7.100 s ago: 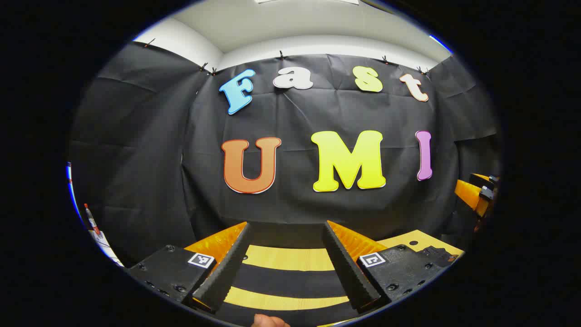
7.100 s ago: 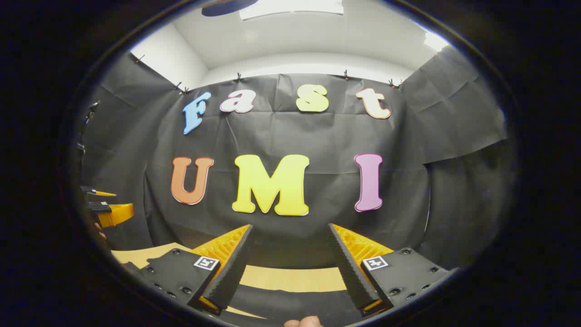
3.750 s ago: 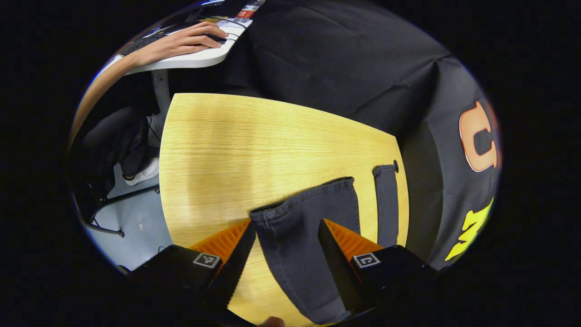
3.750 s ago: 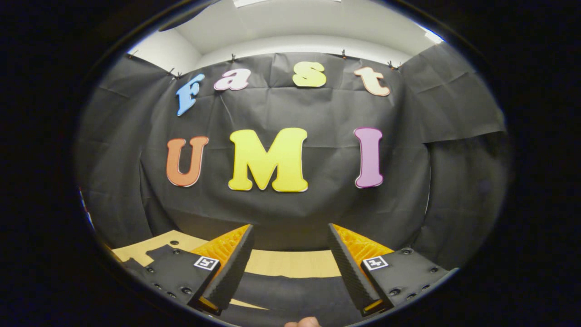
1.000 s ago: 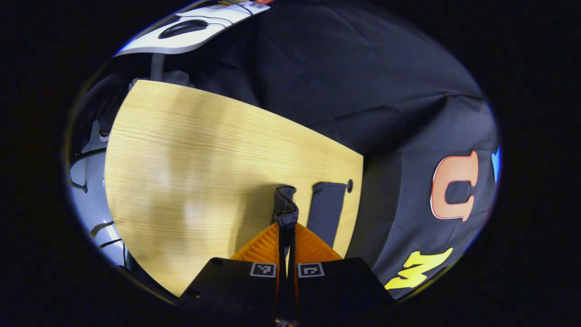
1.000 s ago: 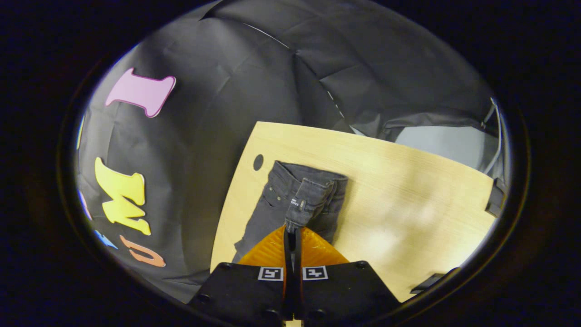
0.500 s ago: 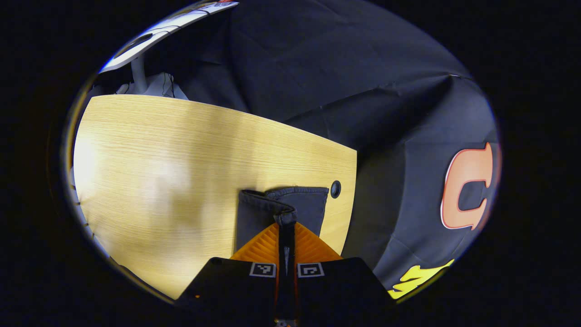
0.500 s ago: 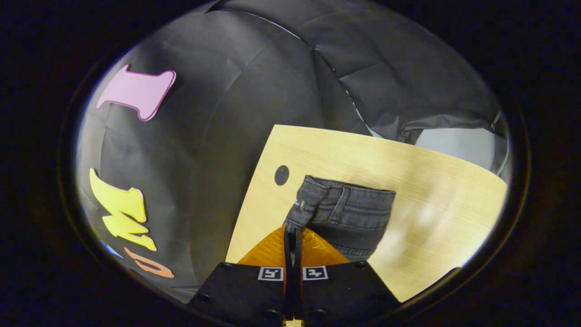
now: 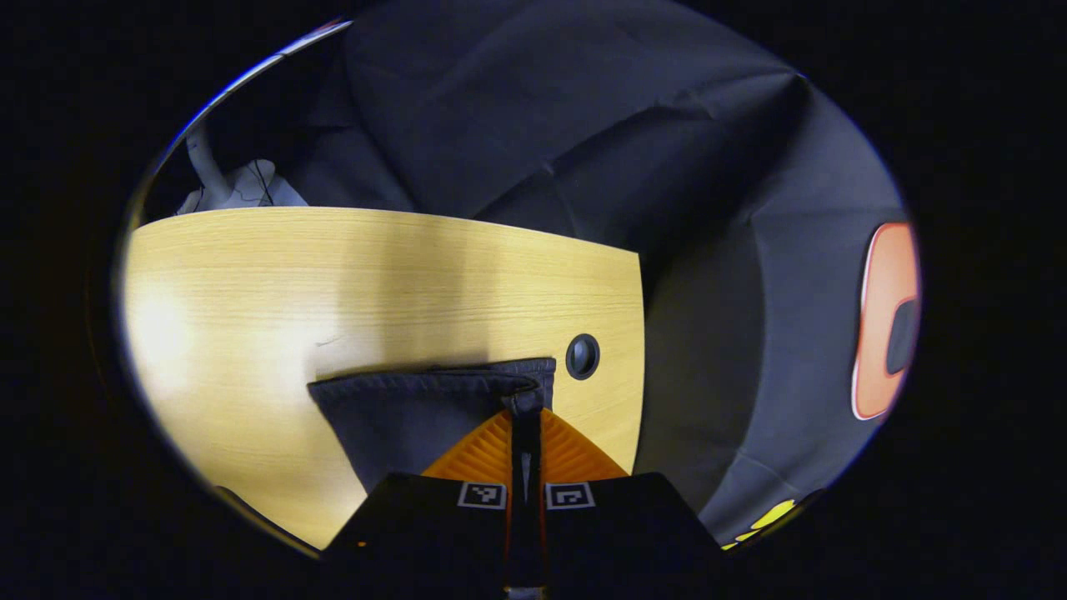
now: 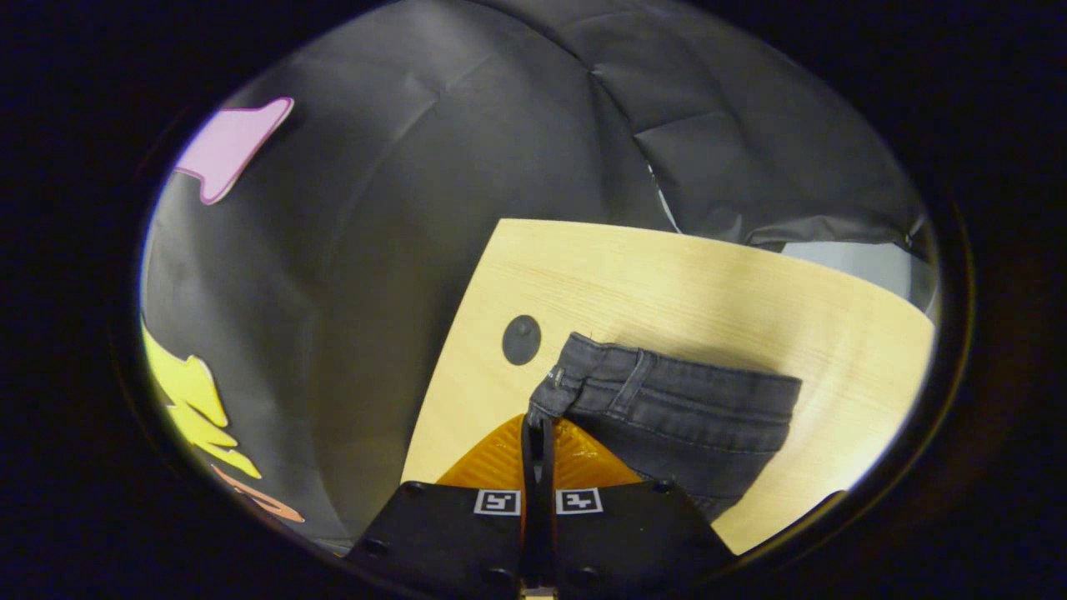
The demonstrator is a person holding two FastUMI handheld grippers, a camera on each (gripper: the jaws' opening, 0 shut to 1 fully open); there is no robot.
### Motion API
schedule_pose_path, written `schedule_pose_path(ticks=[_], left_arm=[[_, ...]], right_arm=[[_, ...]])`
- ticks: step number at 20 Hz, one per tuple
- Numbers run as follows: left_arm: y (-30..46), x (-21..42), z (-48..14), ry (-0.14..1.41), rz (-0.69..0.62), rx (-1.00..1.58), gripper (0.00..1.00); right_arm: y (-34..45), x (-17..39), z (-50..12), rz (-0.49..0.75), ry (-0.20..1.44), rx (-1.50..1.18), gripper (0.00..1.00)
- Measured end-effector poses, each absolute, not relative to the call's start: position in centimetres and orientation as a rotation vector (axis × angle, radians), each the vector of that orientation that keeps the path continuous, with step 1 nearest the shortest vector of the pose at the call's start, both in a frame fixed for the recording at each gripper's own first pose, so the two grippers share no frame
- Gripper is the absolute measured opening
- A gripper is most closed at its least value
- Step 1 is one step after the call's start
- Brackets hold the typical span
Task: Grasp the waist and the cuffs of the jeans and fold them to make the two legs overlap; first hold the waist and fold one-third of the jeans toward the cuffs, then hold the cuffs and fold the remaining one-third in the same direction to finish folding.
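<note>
Slipping is judged the main risk: each claw is pinching only a thin edge of cloth, so a tug or uneven lift could pull the denim free; a skewed overlap is also possible if the two ends are not set down square, since the legs look laid over each other but their edges are not shown fully aligned; the left claw point(image 9: 526, 414) is clamped on the cuffs point(image 9: 523, 398) of the jeans point(image 9: 417, 417), fingers pressed together with fabric between them; the right claw point(image 10: 538, 427) is clamped on the waist point(image 10: 575, 392) by the button corner; the jeans are seen lying on the tabletop point(image 9: 333, 275), near its far edge and just beside a round cable hole point(image 9: 583, 357) at the cuff end, with a second hole point(image 10: 521, 339) just beside the waist end; both claws are held low, angled down toward the tabletop, each pointed outward along the jeans' length toward its own end; the leg-overlap step is judged nearly done; release not yet made.
</note>
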State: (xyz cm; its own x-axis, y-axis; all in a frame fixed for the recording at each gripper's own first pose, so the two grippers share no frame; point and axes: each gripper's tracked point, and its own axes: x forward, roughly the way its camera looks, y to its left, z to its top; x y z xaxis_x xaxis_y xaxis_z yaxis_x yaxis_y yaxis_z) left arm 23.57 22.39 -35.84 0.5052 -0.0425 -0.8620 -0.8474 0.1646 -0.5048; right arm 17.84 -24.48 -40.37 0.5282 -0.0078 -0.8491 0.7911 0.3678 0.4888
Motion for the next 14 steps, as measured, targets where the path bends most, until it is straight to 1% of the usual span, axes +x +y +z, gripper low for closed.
schedule_pose_path(ticks=[3,6,7,8,9,12,13,14], left_arm=[[22.1,24.7,-38.5,0.909,0.714,-1.268,0.03],[21.9,24.8,-39.6,0.917,0.702,-1.238,0.03],[22.0,25.2,-39.5,0.901,0.686,-1.232,0.04],[22.6,25.7,-39.2,0.877,0.675,-1.211,0.06],[22.5,26.4,-38.5,0.833,0.654,-1.191,0.3],[23.5,28.0,-35.2,0.703,0.56,-1.096,1.0],[23.5,28.2,-33.6,0.669,0.521,-1.068,0.99],[23.2,28.0,-32.1,0.644,0.489,-1.043,0.99]], right_arm=[[-24.6,18.0,-41.1,-0.638,0.882,1.078,0.01],[-24.6,17.7,-41.7,-0.631,0.904,1.002,0.0],[-24.5,18.0,-41.7,-0.614,0.907,0.991,0.01],[-24.0,18.4,-41.3,-0.579,0.903,0.991,0.06],[-23.3,19.0,-40.6,-0.539,0.893,0.989,0.27],[-23.2,18.6,-39.7,-0.51,0.91,0.843,0.91],[-22.9,18.4,-38.6,-0.482,0.897,0.819,0.98],[-22.6,18.4,-37.4,-0.461,0.88,0.8,0.98]])
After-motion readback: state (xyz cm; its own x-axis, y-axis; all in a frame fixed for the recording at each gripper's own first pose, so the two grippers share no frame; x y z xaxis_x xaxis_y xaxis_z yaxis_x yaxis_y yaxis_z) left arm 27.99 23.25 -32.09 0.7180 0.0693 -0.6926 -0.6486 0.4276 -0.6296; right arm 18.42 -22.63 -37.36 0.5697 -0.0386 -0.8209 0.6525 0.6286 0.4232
